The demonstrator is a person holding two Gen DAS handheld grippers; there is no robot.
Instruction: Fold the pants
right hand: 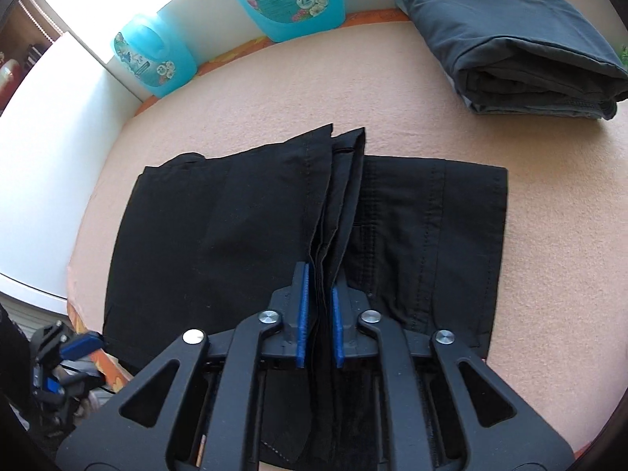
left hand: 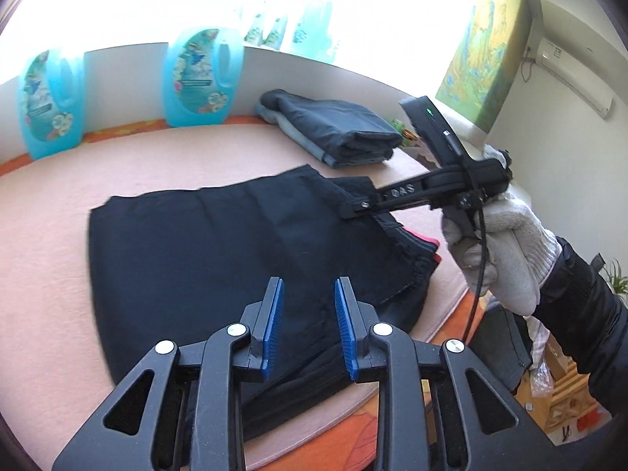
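The left gripper [left hand: 306, 325], black frame with ribbed blue pads, hangs over the near edge of the black folded pants [left hand: 219, 251] with its jaws spread apart and nothing between them, just dark cloth underneath. The right gripper [right hand: 318, 314] is the same build and its jaws are only a little apart; a raised fold of the pants [right hand: 274, 212] runs up between the blue pads, but there's a sliver of gap on each side, so it doesn't look like a real pinch. In the left view you can see a white knit-gloved hand [left hand: 506, 251] holding that right gripper [left hand: 355, 208], tips down at the far corner of the pants near the waistband.

The pants lie in the middle of a peach-pink cloth-covered table [right hand: 431, 90], folded into a squarish block. At the back right there's a stack of folded dark grey trousers [right hand: 522, 39]. Two turquoise plastic detergent jugs [left hand: 200, 78] stand along the white back wall, under a very bright window. A yellow-green painting [left hand: 486, 55] and a white wall air conditioner [left hand: 577, 74] are off to the right
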